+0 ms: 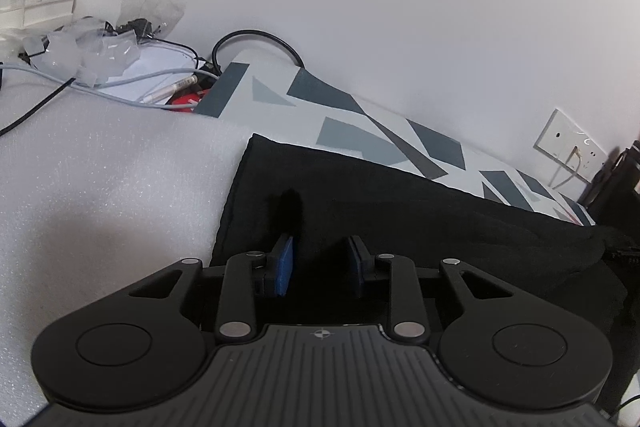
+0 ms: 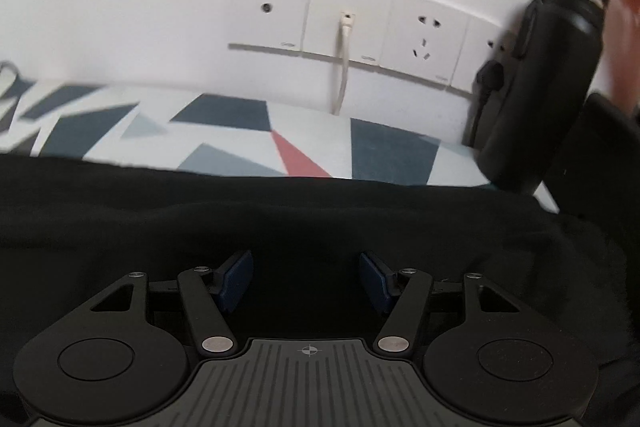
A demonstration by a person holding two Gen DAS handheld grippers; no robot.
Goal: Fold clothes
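A: What do the two wrist cameras show?

B: A black garment (image 1: 400, 211) lies spread on a work surface, partly over white foam sheeting (image 1: 112, 179) and partly over a cloth printed with grey, navy and red triangles (image 2: 248, 143). In the left view its left edge is straight, with a neat squared far corner. Toward the right, the cloth bunches into soft ridges.

A: Where are the grippers?

B: Both sit low at the near side of the garment. The left gripper (image 1: 320, 263) has its blue pads (image 1: 285, 265) parted with only dark fabric showing in the gap. The right gripper (image 2: 306, 279) is spread wider, also gripping nothing. It cannot be told whether the fingertips touch the cloth.

A: What else is nearby?

B: Along the wall there is a row of white sockets (image 2: 352, 23) with a white cable (image 2: 343, 63) plugged in. A black bottle (image 2: 548, 75) stands at the right, near the garment's far edge. The left view shows tangled cables and clear plastic wrapping (image 1: 96, 47) at the far left.

A: Which folding step is this?

B: It looks like the pause between folds: one side already appears tidy and nothing is held. The next move probably calls for closing each gripper on the near edge, lifting evenly, and carrying it over without brushing the bottle.
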